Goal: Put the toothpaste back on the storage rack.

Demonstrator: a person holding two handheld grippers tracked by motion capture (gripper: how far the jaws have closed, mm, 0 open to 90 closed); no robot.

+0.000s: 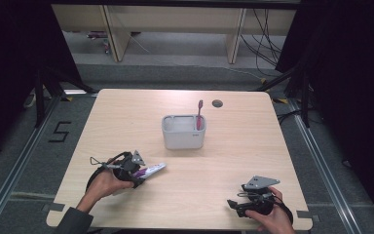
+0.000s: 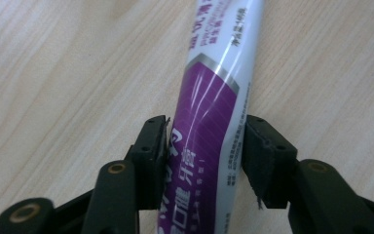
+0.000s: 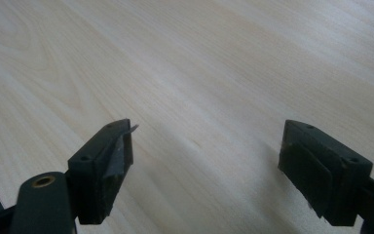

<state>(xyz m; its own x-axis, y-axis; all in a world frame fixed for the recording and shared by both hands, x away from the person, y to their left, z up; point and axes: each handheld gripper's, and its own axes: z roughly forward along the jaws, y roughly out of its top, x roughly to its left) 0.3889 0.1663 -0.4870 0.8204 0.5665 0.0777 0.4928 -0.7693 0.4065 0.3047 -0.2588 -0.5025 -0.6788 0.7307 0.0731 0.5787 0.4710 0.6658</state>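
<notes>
A white and purple toothpaste tube lies on the wooden table at the front left. My left gripper is down on the tube's near end. In the left gripper view the tube runs up between the jaws, and both pads press on its sides, so my left gripper is shut on it. At the front right, my right gripper rests low over the table. In its own view my right gripper stands open above bare wood, with nothing between the jaws.
A grey holder stands at the table's middle with a pink toothbrush upright in its right compartment. A round cable hole sits behind it. Table legs and cables are on the floor beyond the far edge.
</notes>
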